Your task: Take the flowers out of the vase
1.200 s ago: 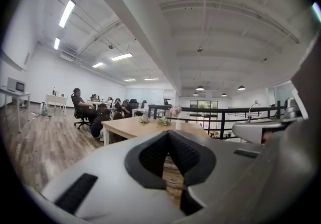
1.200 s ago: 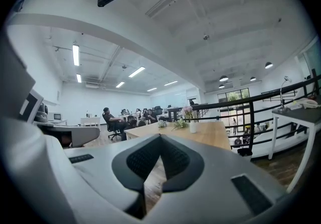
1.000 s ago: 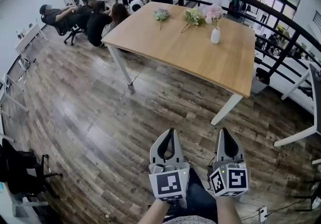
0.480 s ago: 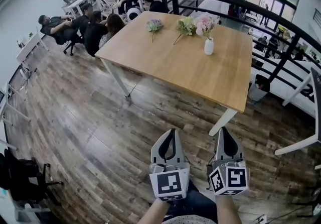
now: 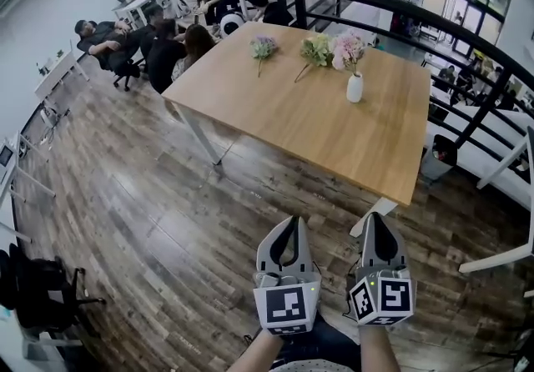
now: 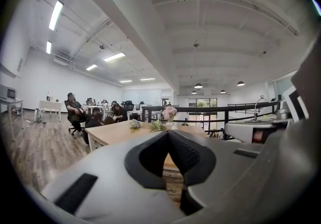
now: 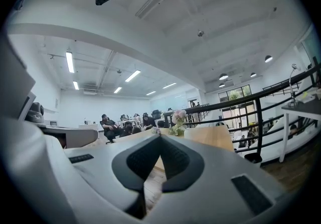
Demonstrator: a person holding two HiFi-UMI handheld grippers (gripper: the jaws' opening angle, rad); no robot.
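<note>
The left gripper [image 5: 289, 220] and right gripper [image 5: 377, 217] have pale grey pointed shells and black ribbed pads [image 6: 150, 155]. Each bears a black-and-white marker cube [image 5: 286, 306]. The person wears dark trousers [image 5: 329, 341] and a dotted white top [image 5: 313, 366].

vase [image 5: 355, 87]: small, white, upright on the far side of the counter [image 5: 309, 124]
pink flowers [image 5: 348, 47]: standing in the vase
green bunch [image 5: 317, 50]: lying flat, just left of the vase
purple bunch [image 5: 264, 47]: lying flat, further left
</note>
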